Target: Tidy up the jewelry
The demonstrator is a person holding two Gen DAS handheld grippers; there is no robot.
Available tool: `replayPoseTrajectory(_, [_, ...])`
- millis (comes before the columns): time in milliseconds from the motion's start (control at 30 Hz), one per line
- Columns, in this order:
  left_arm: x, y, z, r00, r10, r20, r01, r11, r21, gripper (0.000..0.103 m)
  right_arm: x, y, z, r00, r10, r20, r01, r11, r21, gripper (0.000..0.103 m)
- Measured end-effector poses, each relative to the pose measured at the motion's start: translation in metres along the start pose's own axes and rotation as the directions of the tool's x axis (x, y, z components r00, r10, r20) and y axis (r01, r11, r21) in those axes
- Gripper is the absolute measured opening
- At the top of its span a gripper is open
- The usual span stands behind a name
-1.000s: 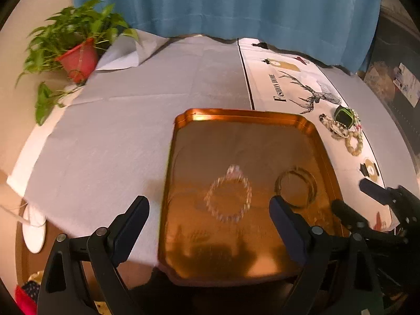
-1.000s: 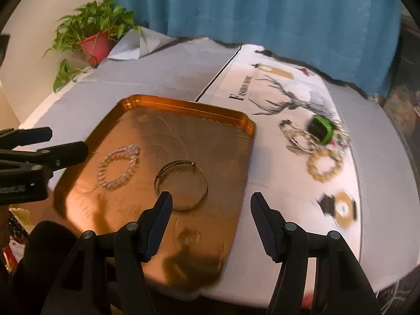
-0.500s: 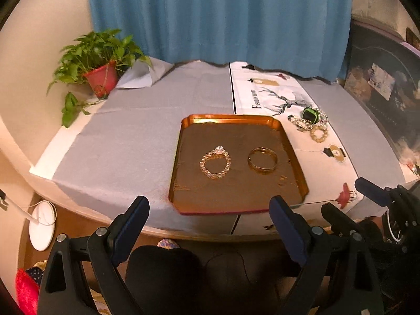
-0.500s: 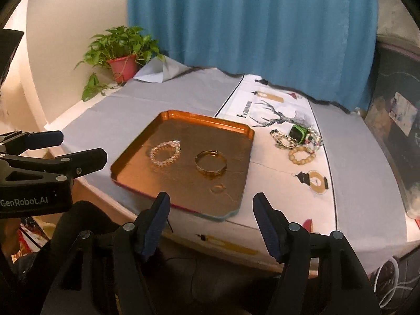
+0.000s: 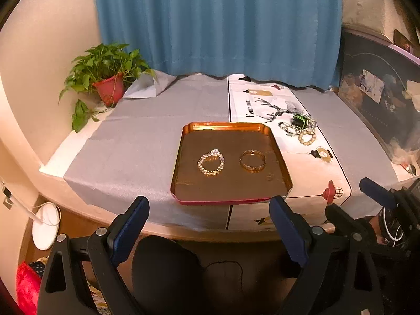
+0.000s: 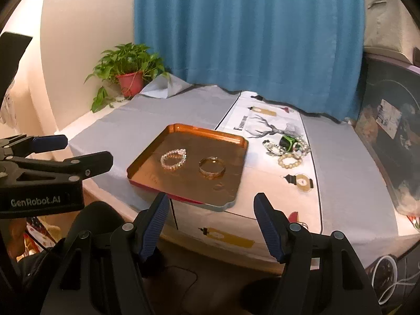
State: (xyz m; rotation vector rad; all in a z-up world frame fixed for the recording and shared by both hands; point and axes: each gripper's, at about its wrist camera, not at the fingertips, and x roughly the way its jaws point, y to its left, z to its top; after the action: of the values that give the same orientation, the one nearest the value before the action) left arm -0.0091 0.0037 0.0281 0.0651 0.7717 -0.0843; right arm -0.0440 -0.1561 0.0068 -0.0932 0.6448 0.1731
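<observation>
We hold the left gripper (image 5: 208,231) and right gripper (image 6: 211,221) back off the table's near edge, both spread wide and empty, so the whole layout stays in sight. On the copper tray (image 5: 183,141) lie a clear beaded bracelet (image 5: 211,162) and a gold bangle (image 5: 252,160), side by side and apart, which we judge sorted. Beyond its far right corner, on the deer-print runner (image 5: 265,105), a tangle of bracelets (image 5: 299,128) with a green piece waits unsorted. A potted plant (image 5: 107,78) stands far left

table (image 5: 136,157) | grey cloth (image 5: 147,136) | printed runner (image 5: 309,168) | copper tray (image 5: 181,157) | jewelry pile (image 5: 299,128)
</observation>
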Motion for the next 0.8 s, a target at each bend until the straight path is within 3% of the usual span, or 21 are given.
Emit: replayPoseTrajectory(800, [-0.011, 0.006, -0.003, 0.999, -0.019, 0.027, 0.019, 1.000, -0.021, 0.091, -0.017, -0.001, 0.003, 0.999, -0.030, -0.019, 0.030, 1.000, 0.008, 0.068])
